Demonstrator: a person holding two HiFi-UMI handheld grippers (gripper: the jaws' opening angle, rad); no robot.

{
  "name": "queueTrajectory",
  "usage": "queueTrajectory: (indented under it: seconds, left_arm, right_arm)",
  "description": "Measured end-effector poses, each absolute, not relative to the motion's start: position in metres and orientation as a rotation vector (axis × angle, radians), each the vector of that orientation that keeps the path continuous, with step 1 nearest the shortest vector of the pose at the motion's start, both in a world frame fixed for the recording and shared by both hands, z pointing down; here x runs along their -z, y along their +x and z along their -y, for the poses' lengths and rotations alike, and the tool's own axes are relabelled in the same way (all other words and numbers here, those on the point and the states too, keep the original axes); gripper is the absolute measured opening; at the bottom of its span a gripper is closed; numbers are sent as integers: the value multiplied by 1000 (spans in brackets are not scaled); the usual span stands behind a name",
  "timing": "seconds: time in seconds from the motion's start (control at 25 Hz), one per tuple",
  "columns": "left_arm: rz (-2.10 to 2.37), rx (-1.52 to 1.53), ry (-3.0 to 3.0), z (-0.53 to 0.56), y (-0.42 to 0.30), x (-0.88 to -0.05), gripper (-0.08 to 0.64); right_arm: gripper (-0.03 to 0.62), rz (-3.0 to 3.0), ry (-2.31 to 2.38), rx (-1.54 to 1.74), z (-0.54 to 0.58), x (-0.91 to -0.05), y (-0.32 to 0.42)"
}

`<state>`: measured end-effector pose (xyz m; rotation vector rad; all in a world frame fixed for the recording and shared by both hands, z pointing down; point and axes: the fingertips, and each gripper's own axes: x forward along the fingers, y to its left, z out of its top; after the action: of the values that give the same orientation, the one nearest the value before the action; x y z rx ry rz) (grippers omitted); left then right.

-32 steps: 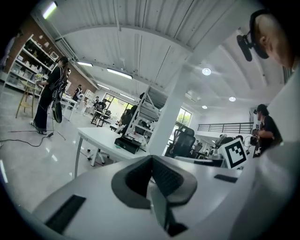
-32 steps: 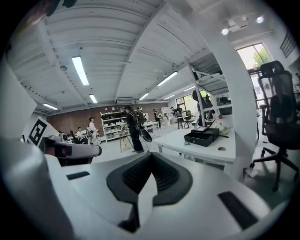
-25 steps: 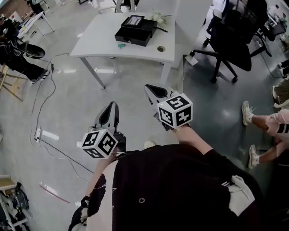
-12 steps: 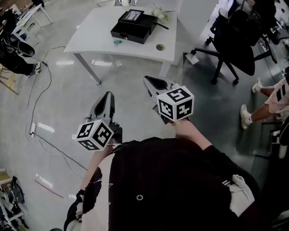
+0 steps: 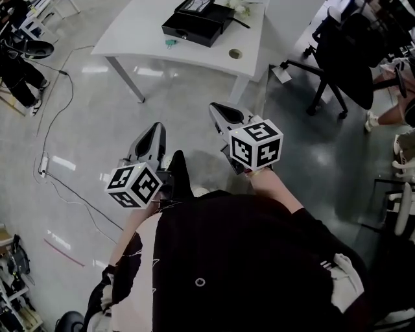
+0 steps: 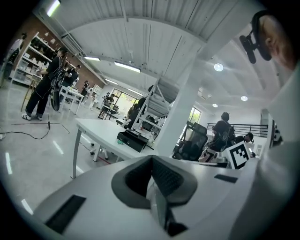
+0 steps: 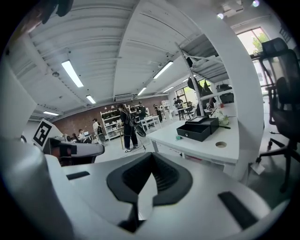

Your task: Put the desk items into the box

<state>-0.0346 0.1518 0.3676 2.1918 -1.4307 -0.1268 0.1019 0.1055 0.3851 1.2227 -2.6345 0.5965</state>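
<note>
A white desk (image 5: pixel 194 48) stands ahead across the floor. On it sits a black open box (image 5: pixel 198 24), with a small teal item (image 5: pixel 170 43) in front of it, a round ring (image 5: pixel 235 54) to its right and a white bunch (image 5: pixel 241 8) behind. My left gripper (image 5: pixel 155 127) and right gripper (image 5: pixel 219 107) are held in the air over the floor, well short of the desk. Both are shut, jaws pressed together with nothing between them. The left gripper view shows the box (image 6: pixel 132 139) far off, and the right gripper view shows the box (image 7: pixel 197 130) on the desk (image 7: pixel 211 147).
A black office chair (image 5: pixel 353 58) stands right of the desk. Cables (image 5: pixel 61 178) and a power strip (image 5: pixel 43 163) lie on the floor at left. People stand at the far left (image 5: pixel 19 58), and seated persons' legs (image 5: pixel 389 97) show at the right edge.
The desk and box have slid up toward the top edge of the head view as the person walks. Both grippers keep their pose and stay shut. A dark shoe now shows between them.
</note>
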Motion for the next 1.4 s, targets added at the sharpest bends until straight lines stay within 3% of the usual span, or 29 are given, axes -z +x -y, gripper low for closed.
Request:
queueTrajectory:
  seconds: [0.72, 1.4]
  left_arm:
    - [1396, 123, 2176, -111, -34, -390, 11]
    - [1401, 144, 2168, 24, -78, -374, 11]
  right_arm:
    - [5, 2556, 1244, -676, -80, -415, 104]
    - [5, 2540, 1252, -706, 50, -407, 63]
